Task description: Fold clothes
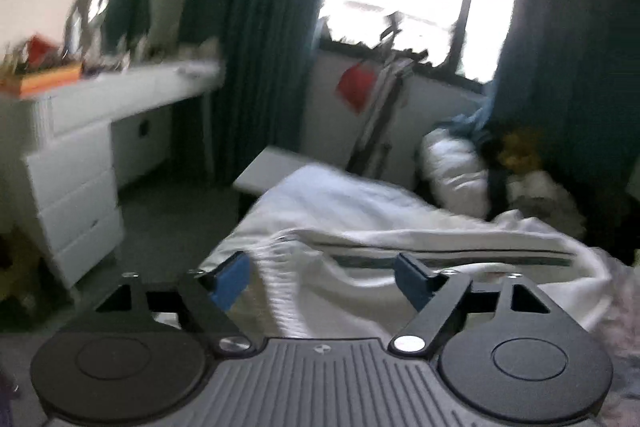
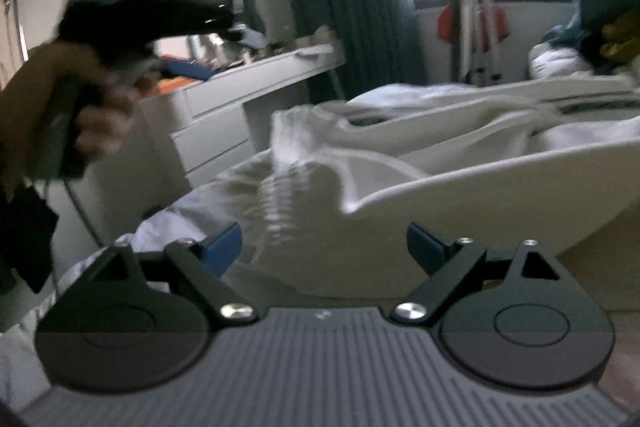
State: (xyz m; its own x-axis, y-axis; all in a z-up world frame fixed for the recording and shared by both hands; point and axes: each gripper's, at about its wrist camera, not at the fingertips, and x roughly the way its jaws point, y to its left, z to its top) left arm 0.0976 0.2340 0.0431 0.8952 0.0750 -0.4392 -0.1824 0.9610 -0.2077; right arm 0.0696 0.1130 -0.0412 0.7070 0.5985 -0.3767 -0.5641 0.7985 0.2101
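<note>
Left wrist: both jaws wide, empty, over white garment (image 1: 360, 239) on bed.
Soft, light, floppy; likely best pinched at ribbed hem (image 2: 280, 163).

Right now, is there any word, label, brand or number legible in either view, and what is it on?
None can be read.
Small round emblem on the left hand-held gripper body: too small.
Same emblem on the right hand-held gripper: blurred.
Items on the desk: blurred.

left gripper (image 1: 322, 277): fingers wide apart, empty | right gripper (image 2: 324, 247): likewise | left hand (image 2: 96, 123) raised (blurred)
</note>
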